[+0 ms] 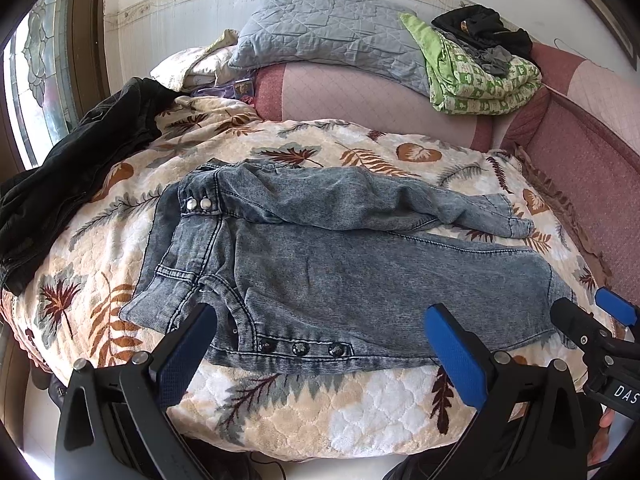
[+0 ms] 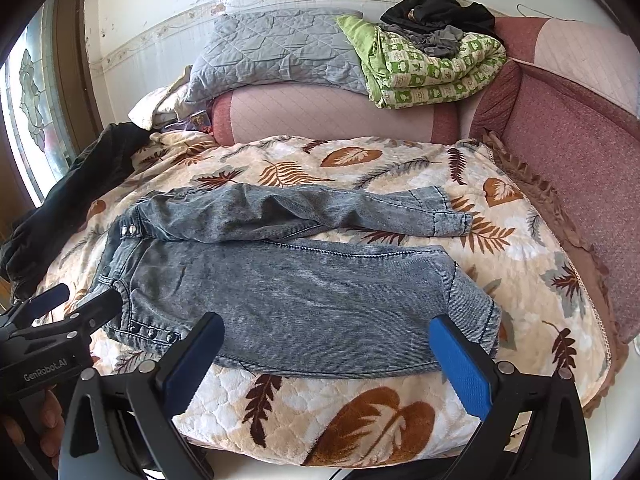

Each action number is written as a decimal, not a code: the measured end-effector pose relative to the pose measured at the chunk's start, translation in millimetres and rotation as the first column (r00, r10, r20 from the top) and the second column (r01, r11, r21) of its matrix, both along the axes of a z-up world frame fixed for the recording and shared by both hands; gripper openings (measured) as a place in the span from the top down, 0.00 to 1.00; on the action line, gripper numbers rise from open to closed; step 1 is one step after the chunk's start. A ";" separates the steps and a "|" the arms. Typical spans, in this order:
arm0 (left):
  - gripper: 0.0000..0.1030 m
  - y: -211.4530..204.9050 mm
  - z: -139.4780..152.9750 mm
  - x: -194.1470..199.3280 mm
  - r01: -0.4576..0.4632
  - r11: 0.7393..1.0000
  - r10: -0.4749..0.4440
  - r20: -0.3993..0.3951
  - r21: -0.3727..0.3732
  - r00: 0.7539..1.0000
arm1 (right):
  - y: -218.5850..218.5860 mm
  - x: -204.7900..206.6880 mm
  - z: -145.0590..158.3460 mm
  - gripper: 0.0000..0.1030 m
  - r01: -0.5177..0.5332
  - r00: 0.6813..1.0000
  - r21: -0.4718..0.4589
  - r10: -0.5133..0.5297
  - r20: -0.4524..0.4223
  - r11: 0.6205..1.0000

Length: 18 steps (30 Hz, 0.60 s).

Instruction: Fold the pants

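A pair of grey-blue jeans [image 1: 340, 264] lies spread on a leaf-patterned blanket [image 1: 320, 412] over a sofa, waistband to the left, one leg bunched behind the other. The left gripper [image 1: 320, 344] and the right gripper [image 2: 326, 354] hover over the near edge, both with jaws wide apart and holding nothing. A black garment [image 1: 72, 176] lies at the blanket's left.

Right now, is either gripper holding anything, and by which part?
Nothing held. Left gripper and right gripper are both open at the near edge of the jeans.
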<state>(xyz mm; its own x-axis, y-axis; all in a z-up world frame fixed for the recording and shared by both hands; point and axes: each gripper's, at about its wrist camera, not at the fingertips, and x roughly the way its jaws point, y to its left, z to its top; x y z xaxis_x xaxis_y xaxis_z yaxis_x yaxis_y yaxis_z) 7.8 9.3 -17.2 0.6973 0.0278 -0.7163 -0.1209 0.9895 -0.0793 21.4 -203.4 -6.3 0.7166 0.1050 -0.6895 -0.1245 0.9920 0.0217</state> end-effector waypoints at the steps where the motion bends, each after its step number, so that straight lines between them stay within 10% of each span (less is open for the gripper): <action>1: 0.00 0.2 -0.2 -0.1 0.000 1.000 0.000 0.000 0.000 1.000 | 0.2 -0.1 -0.1 0.00 -0.001 1.000 -0.001 0.001 0.001 1.000; 18: 0.00 1.7 -4.4 1.9 -0.003 1.000 0.003 -0.011 -0.001 1.000 | -0.3 2.1 -2.4 0.00 -0.004 1.000 0.002 0.004 -0.005 1.000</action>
